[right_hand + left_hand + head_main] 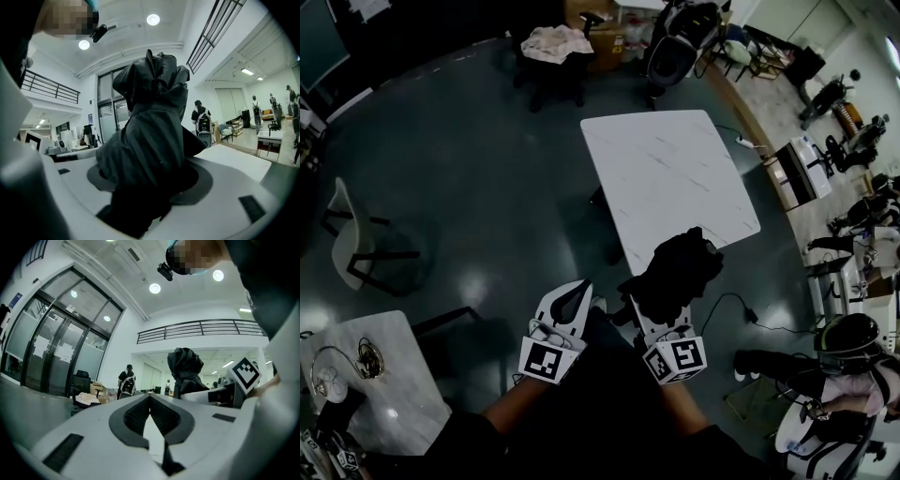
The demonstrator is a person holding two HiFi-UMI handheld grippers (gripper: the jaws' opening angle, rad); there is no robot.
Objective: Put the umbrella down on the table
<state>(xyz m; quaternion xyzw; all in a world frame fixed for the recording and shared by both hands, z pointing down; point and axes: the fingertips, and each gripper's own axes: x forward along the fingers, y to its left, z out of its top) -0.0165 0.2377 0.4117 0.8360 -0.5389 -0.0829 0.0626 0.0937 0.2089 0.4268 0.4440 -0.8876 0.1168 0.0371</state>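
Observation:
A black folded umbrella (677, 270) sticks up out of my right gripper (659, 309), which is shut on it. It hangs over the dark floor, just short of the near corner of the white marble table (666, 178). In the right gripper view the umbrella (150, 126) fills the space between the jaws of my right gripper (145, 185) and hides the pads. Beyond it lies the table top (234, 159). My left gripper (574, 298) is beside it on the left, shut with nothing in it. In the left gripper view the tips of my left gripper (150, 398) meet, and the umbrella (185, 367) stands to the right.
A pale chair (352, 239) stands at the left, and a second marble table (389, 394) with small items at the bottom left. A chair with a cloth (553, 45) is beyond the table. A seated person (844, 370) and a floor cable (741, 309) are at the right.

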